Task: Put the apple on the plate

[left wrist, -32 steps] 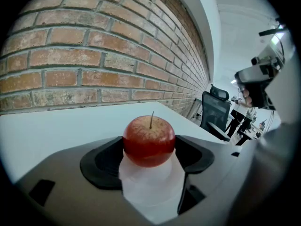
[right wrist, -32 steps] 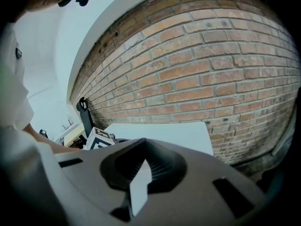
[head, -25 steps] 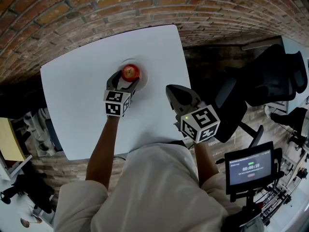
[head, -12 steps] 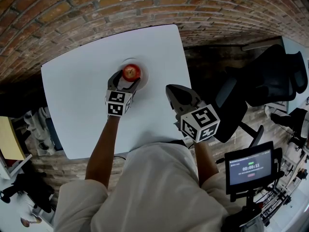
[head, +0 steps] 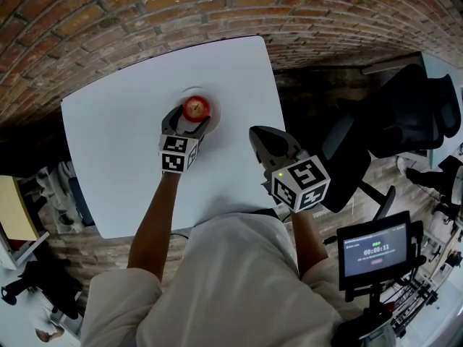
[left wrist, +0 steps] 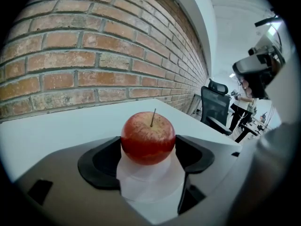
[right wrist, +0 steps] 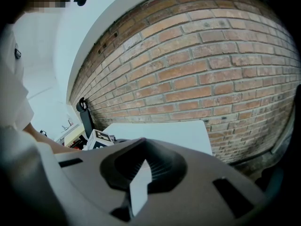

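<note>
A red apple (head: pixel 195 108) stands upright on a small white plate (head: pixel 216 110) near the middle of the white table (head: pixel 108 136). My left gripper (head: pixel 189 117) reaches it from the near side. In the left gripper view the apple (left wrist: pixel 148 138) sits between the two black pads (left wrist: pixel 104 161), which lie against both its sides, while its underside rests on the plate (left wrist: pixel 143 185). My right gripper (head: pixel 258 137) hovers shut by the table's right edge, holding nothing; in its own view the jaws (right wrist: pixel 140 180) leave only a thin slit.
A brick wall (head: pixel 145 6) runs behind the table. A black office chair (head: pixel 405 114) stands to the right, off the table. A screen with a timer (head: pixel 375 251) sits at the lower right. The person's torso fills the bottom of the head view.
</note>
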